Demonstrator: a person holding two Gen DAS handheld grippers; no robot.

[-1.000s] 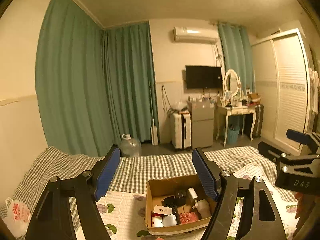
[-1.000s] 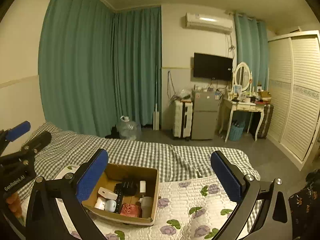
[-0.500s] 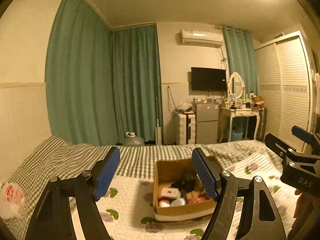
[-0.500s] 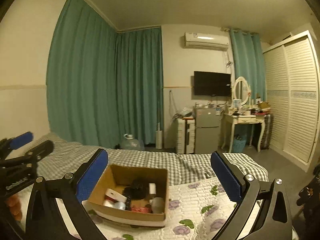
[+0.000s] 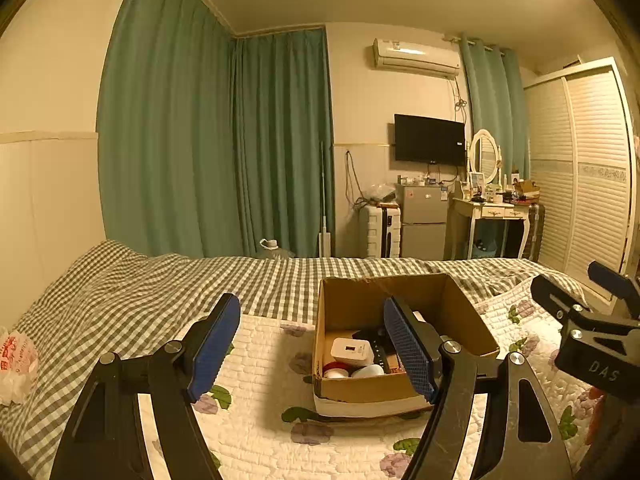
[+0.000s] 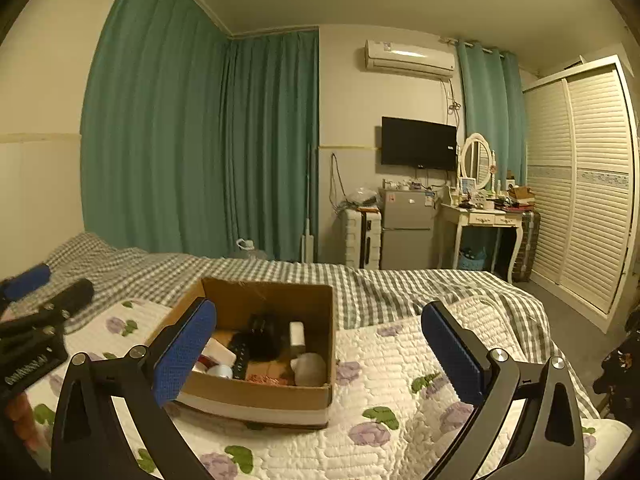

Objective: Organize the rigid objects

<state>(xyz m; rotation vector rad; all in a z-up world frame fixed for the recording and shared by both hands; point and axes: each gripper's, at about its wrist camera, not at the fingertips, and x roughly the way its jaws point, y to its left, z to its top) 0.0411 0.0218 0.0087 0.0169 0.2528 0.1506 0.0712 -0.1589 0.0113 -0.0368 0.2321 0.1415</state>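
Note:
An open cardboard box [image 5: 364, 390] sits on the floral quilt [image 5: 260, 360] of the bed; it also shows in the right wrist view [image 6: 256, 396]. Inside lie a white charger block [image 5: 352, 351], a red-rimmed tape roll [image 5: 334, 370], a black remote [image 6: 239, 354], a black bundle [image 6: 264, 334] and a whitish bottle [image 6: 307, 364]. My left gripper [image 5: 312, 350] is open and empty, just left of and in front of the box. My right gripper [image 6: 320, 354] is open and empty, wide apart, in front of the box's right side.
A grey checked blanket [image 5: 160, 292] covers the bed's far part. A white plastic bag [image 5: 16, 364] lies at the left edge. Beyond the bed stand a fridge [image 6: 406, 228], suitcase [image 6: 362, 238], dressing table [image 6: 486, 220] and slatted wardrobe [image 6: 588, 184].
Both grippers have dropped lower and closer to the bed; the box looks larger and nearer in both views. Both stay open and empty.

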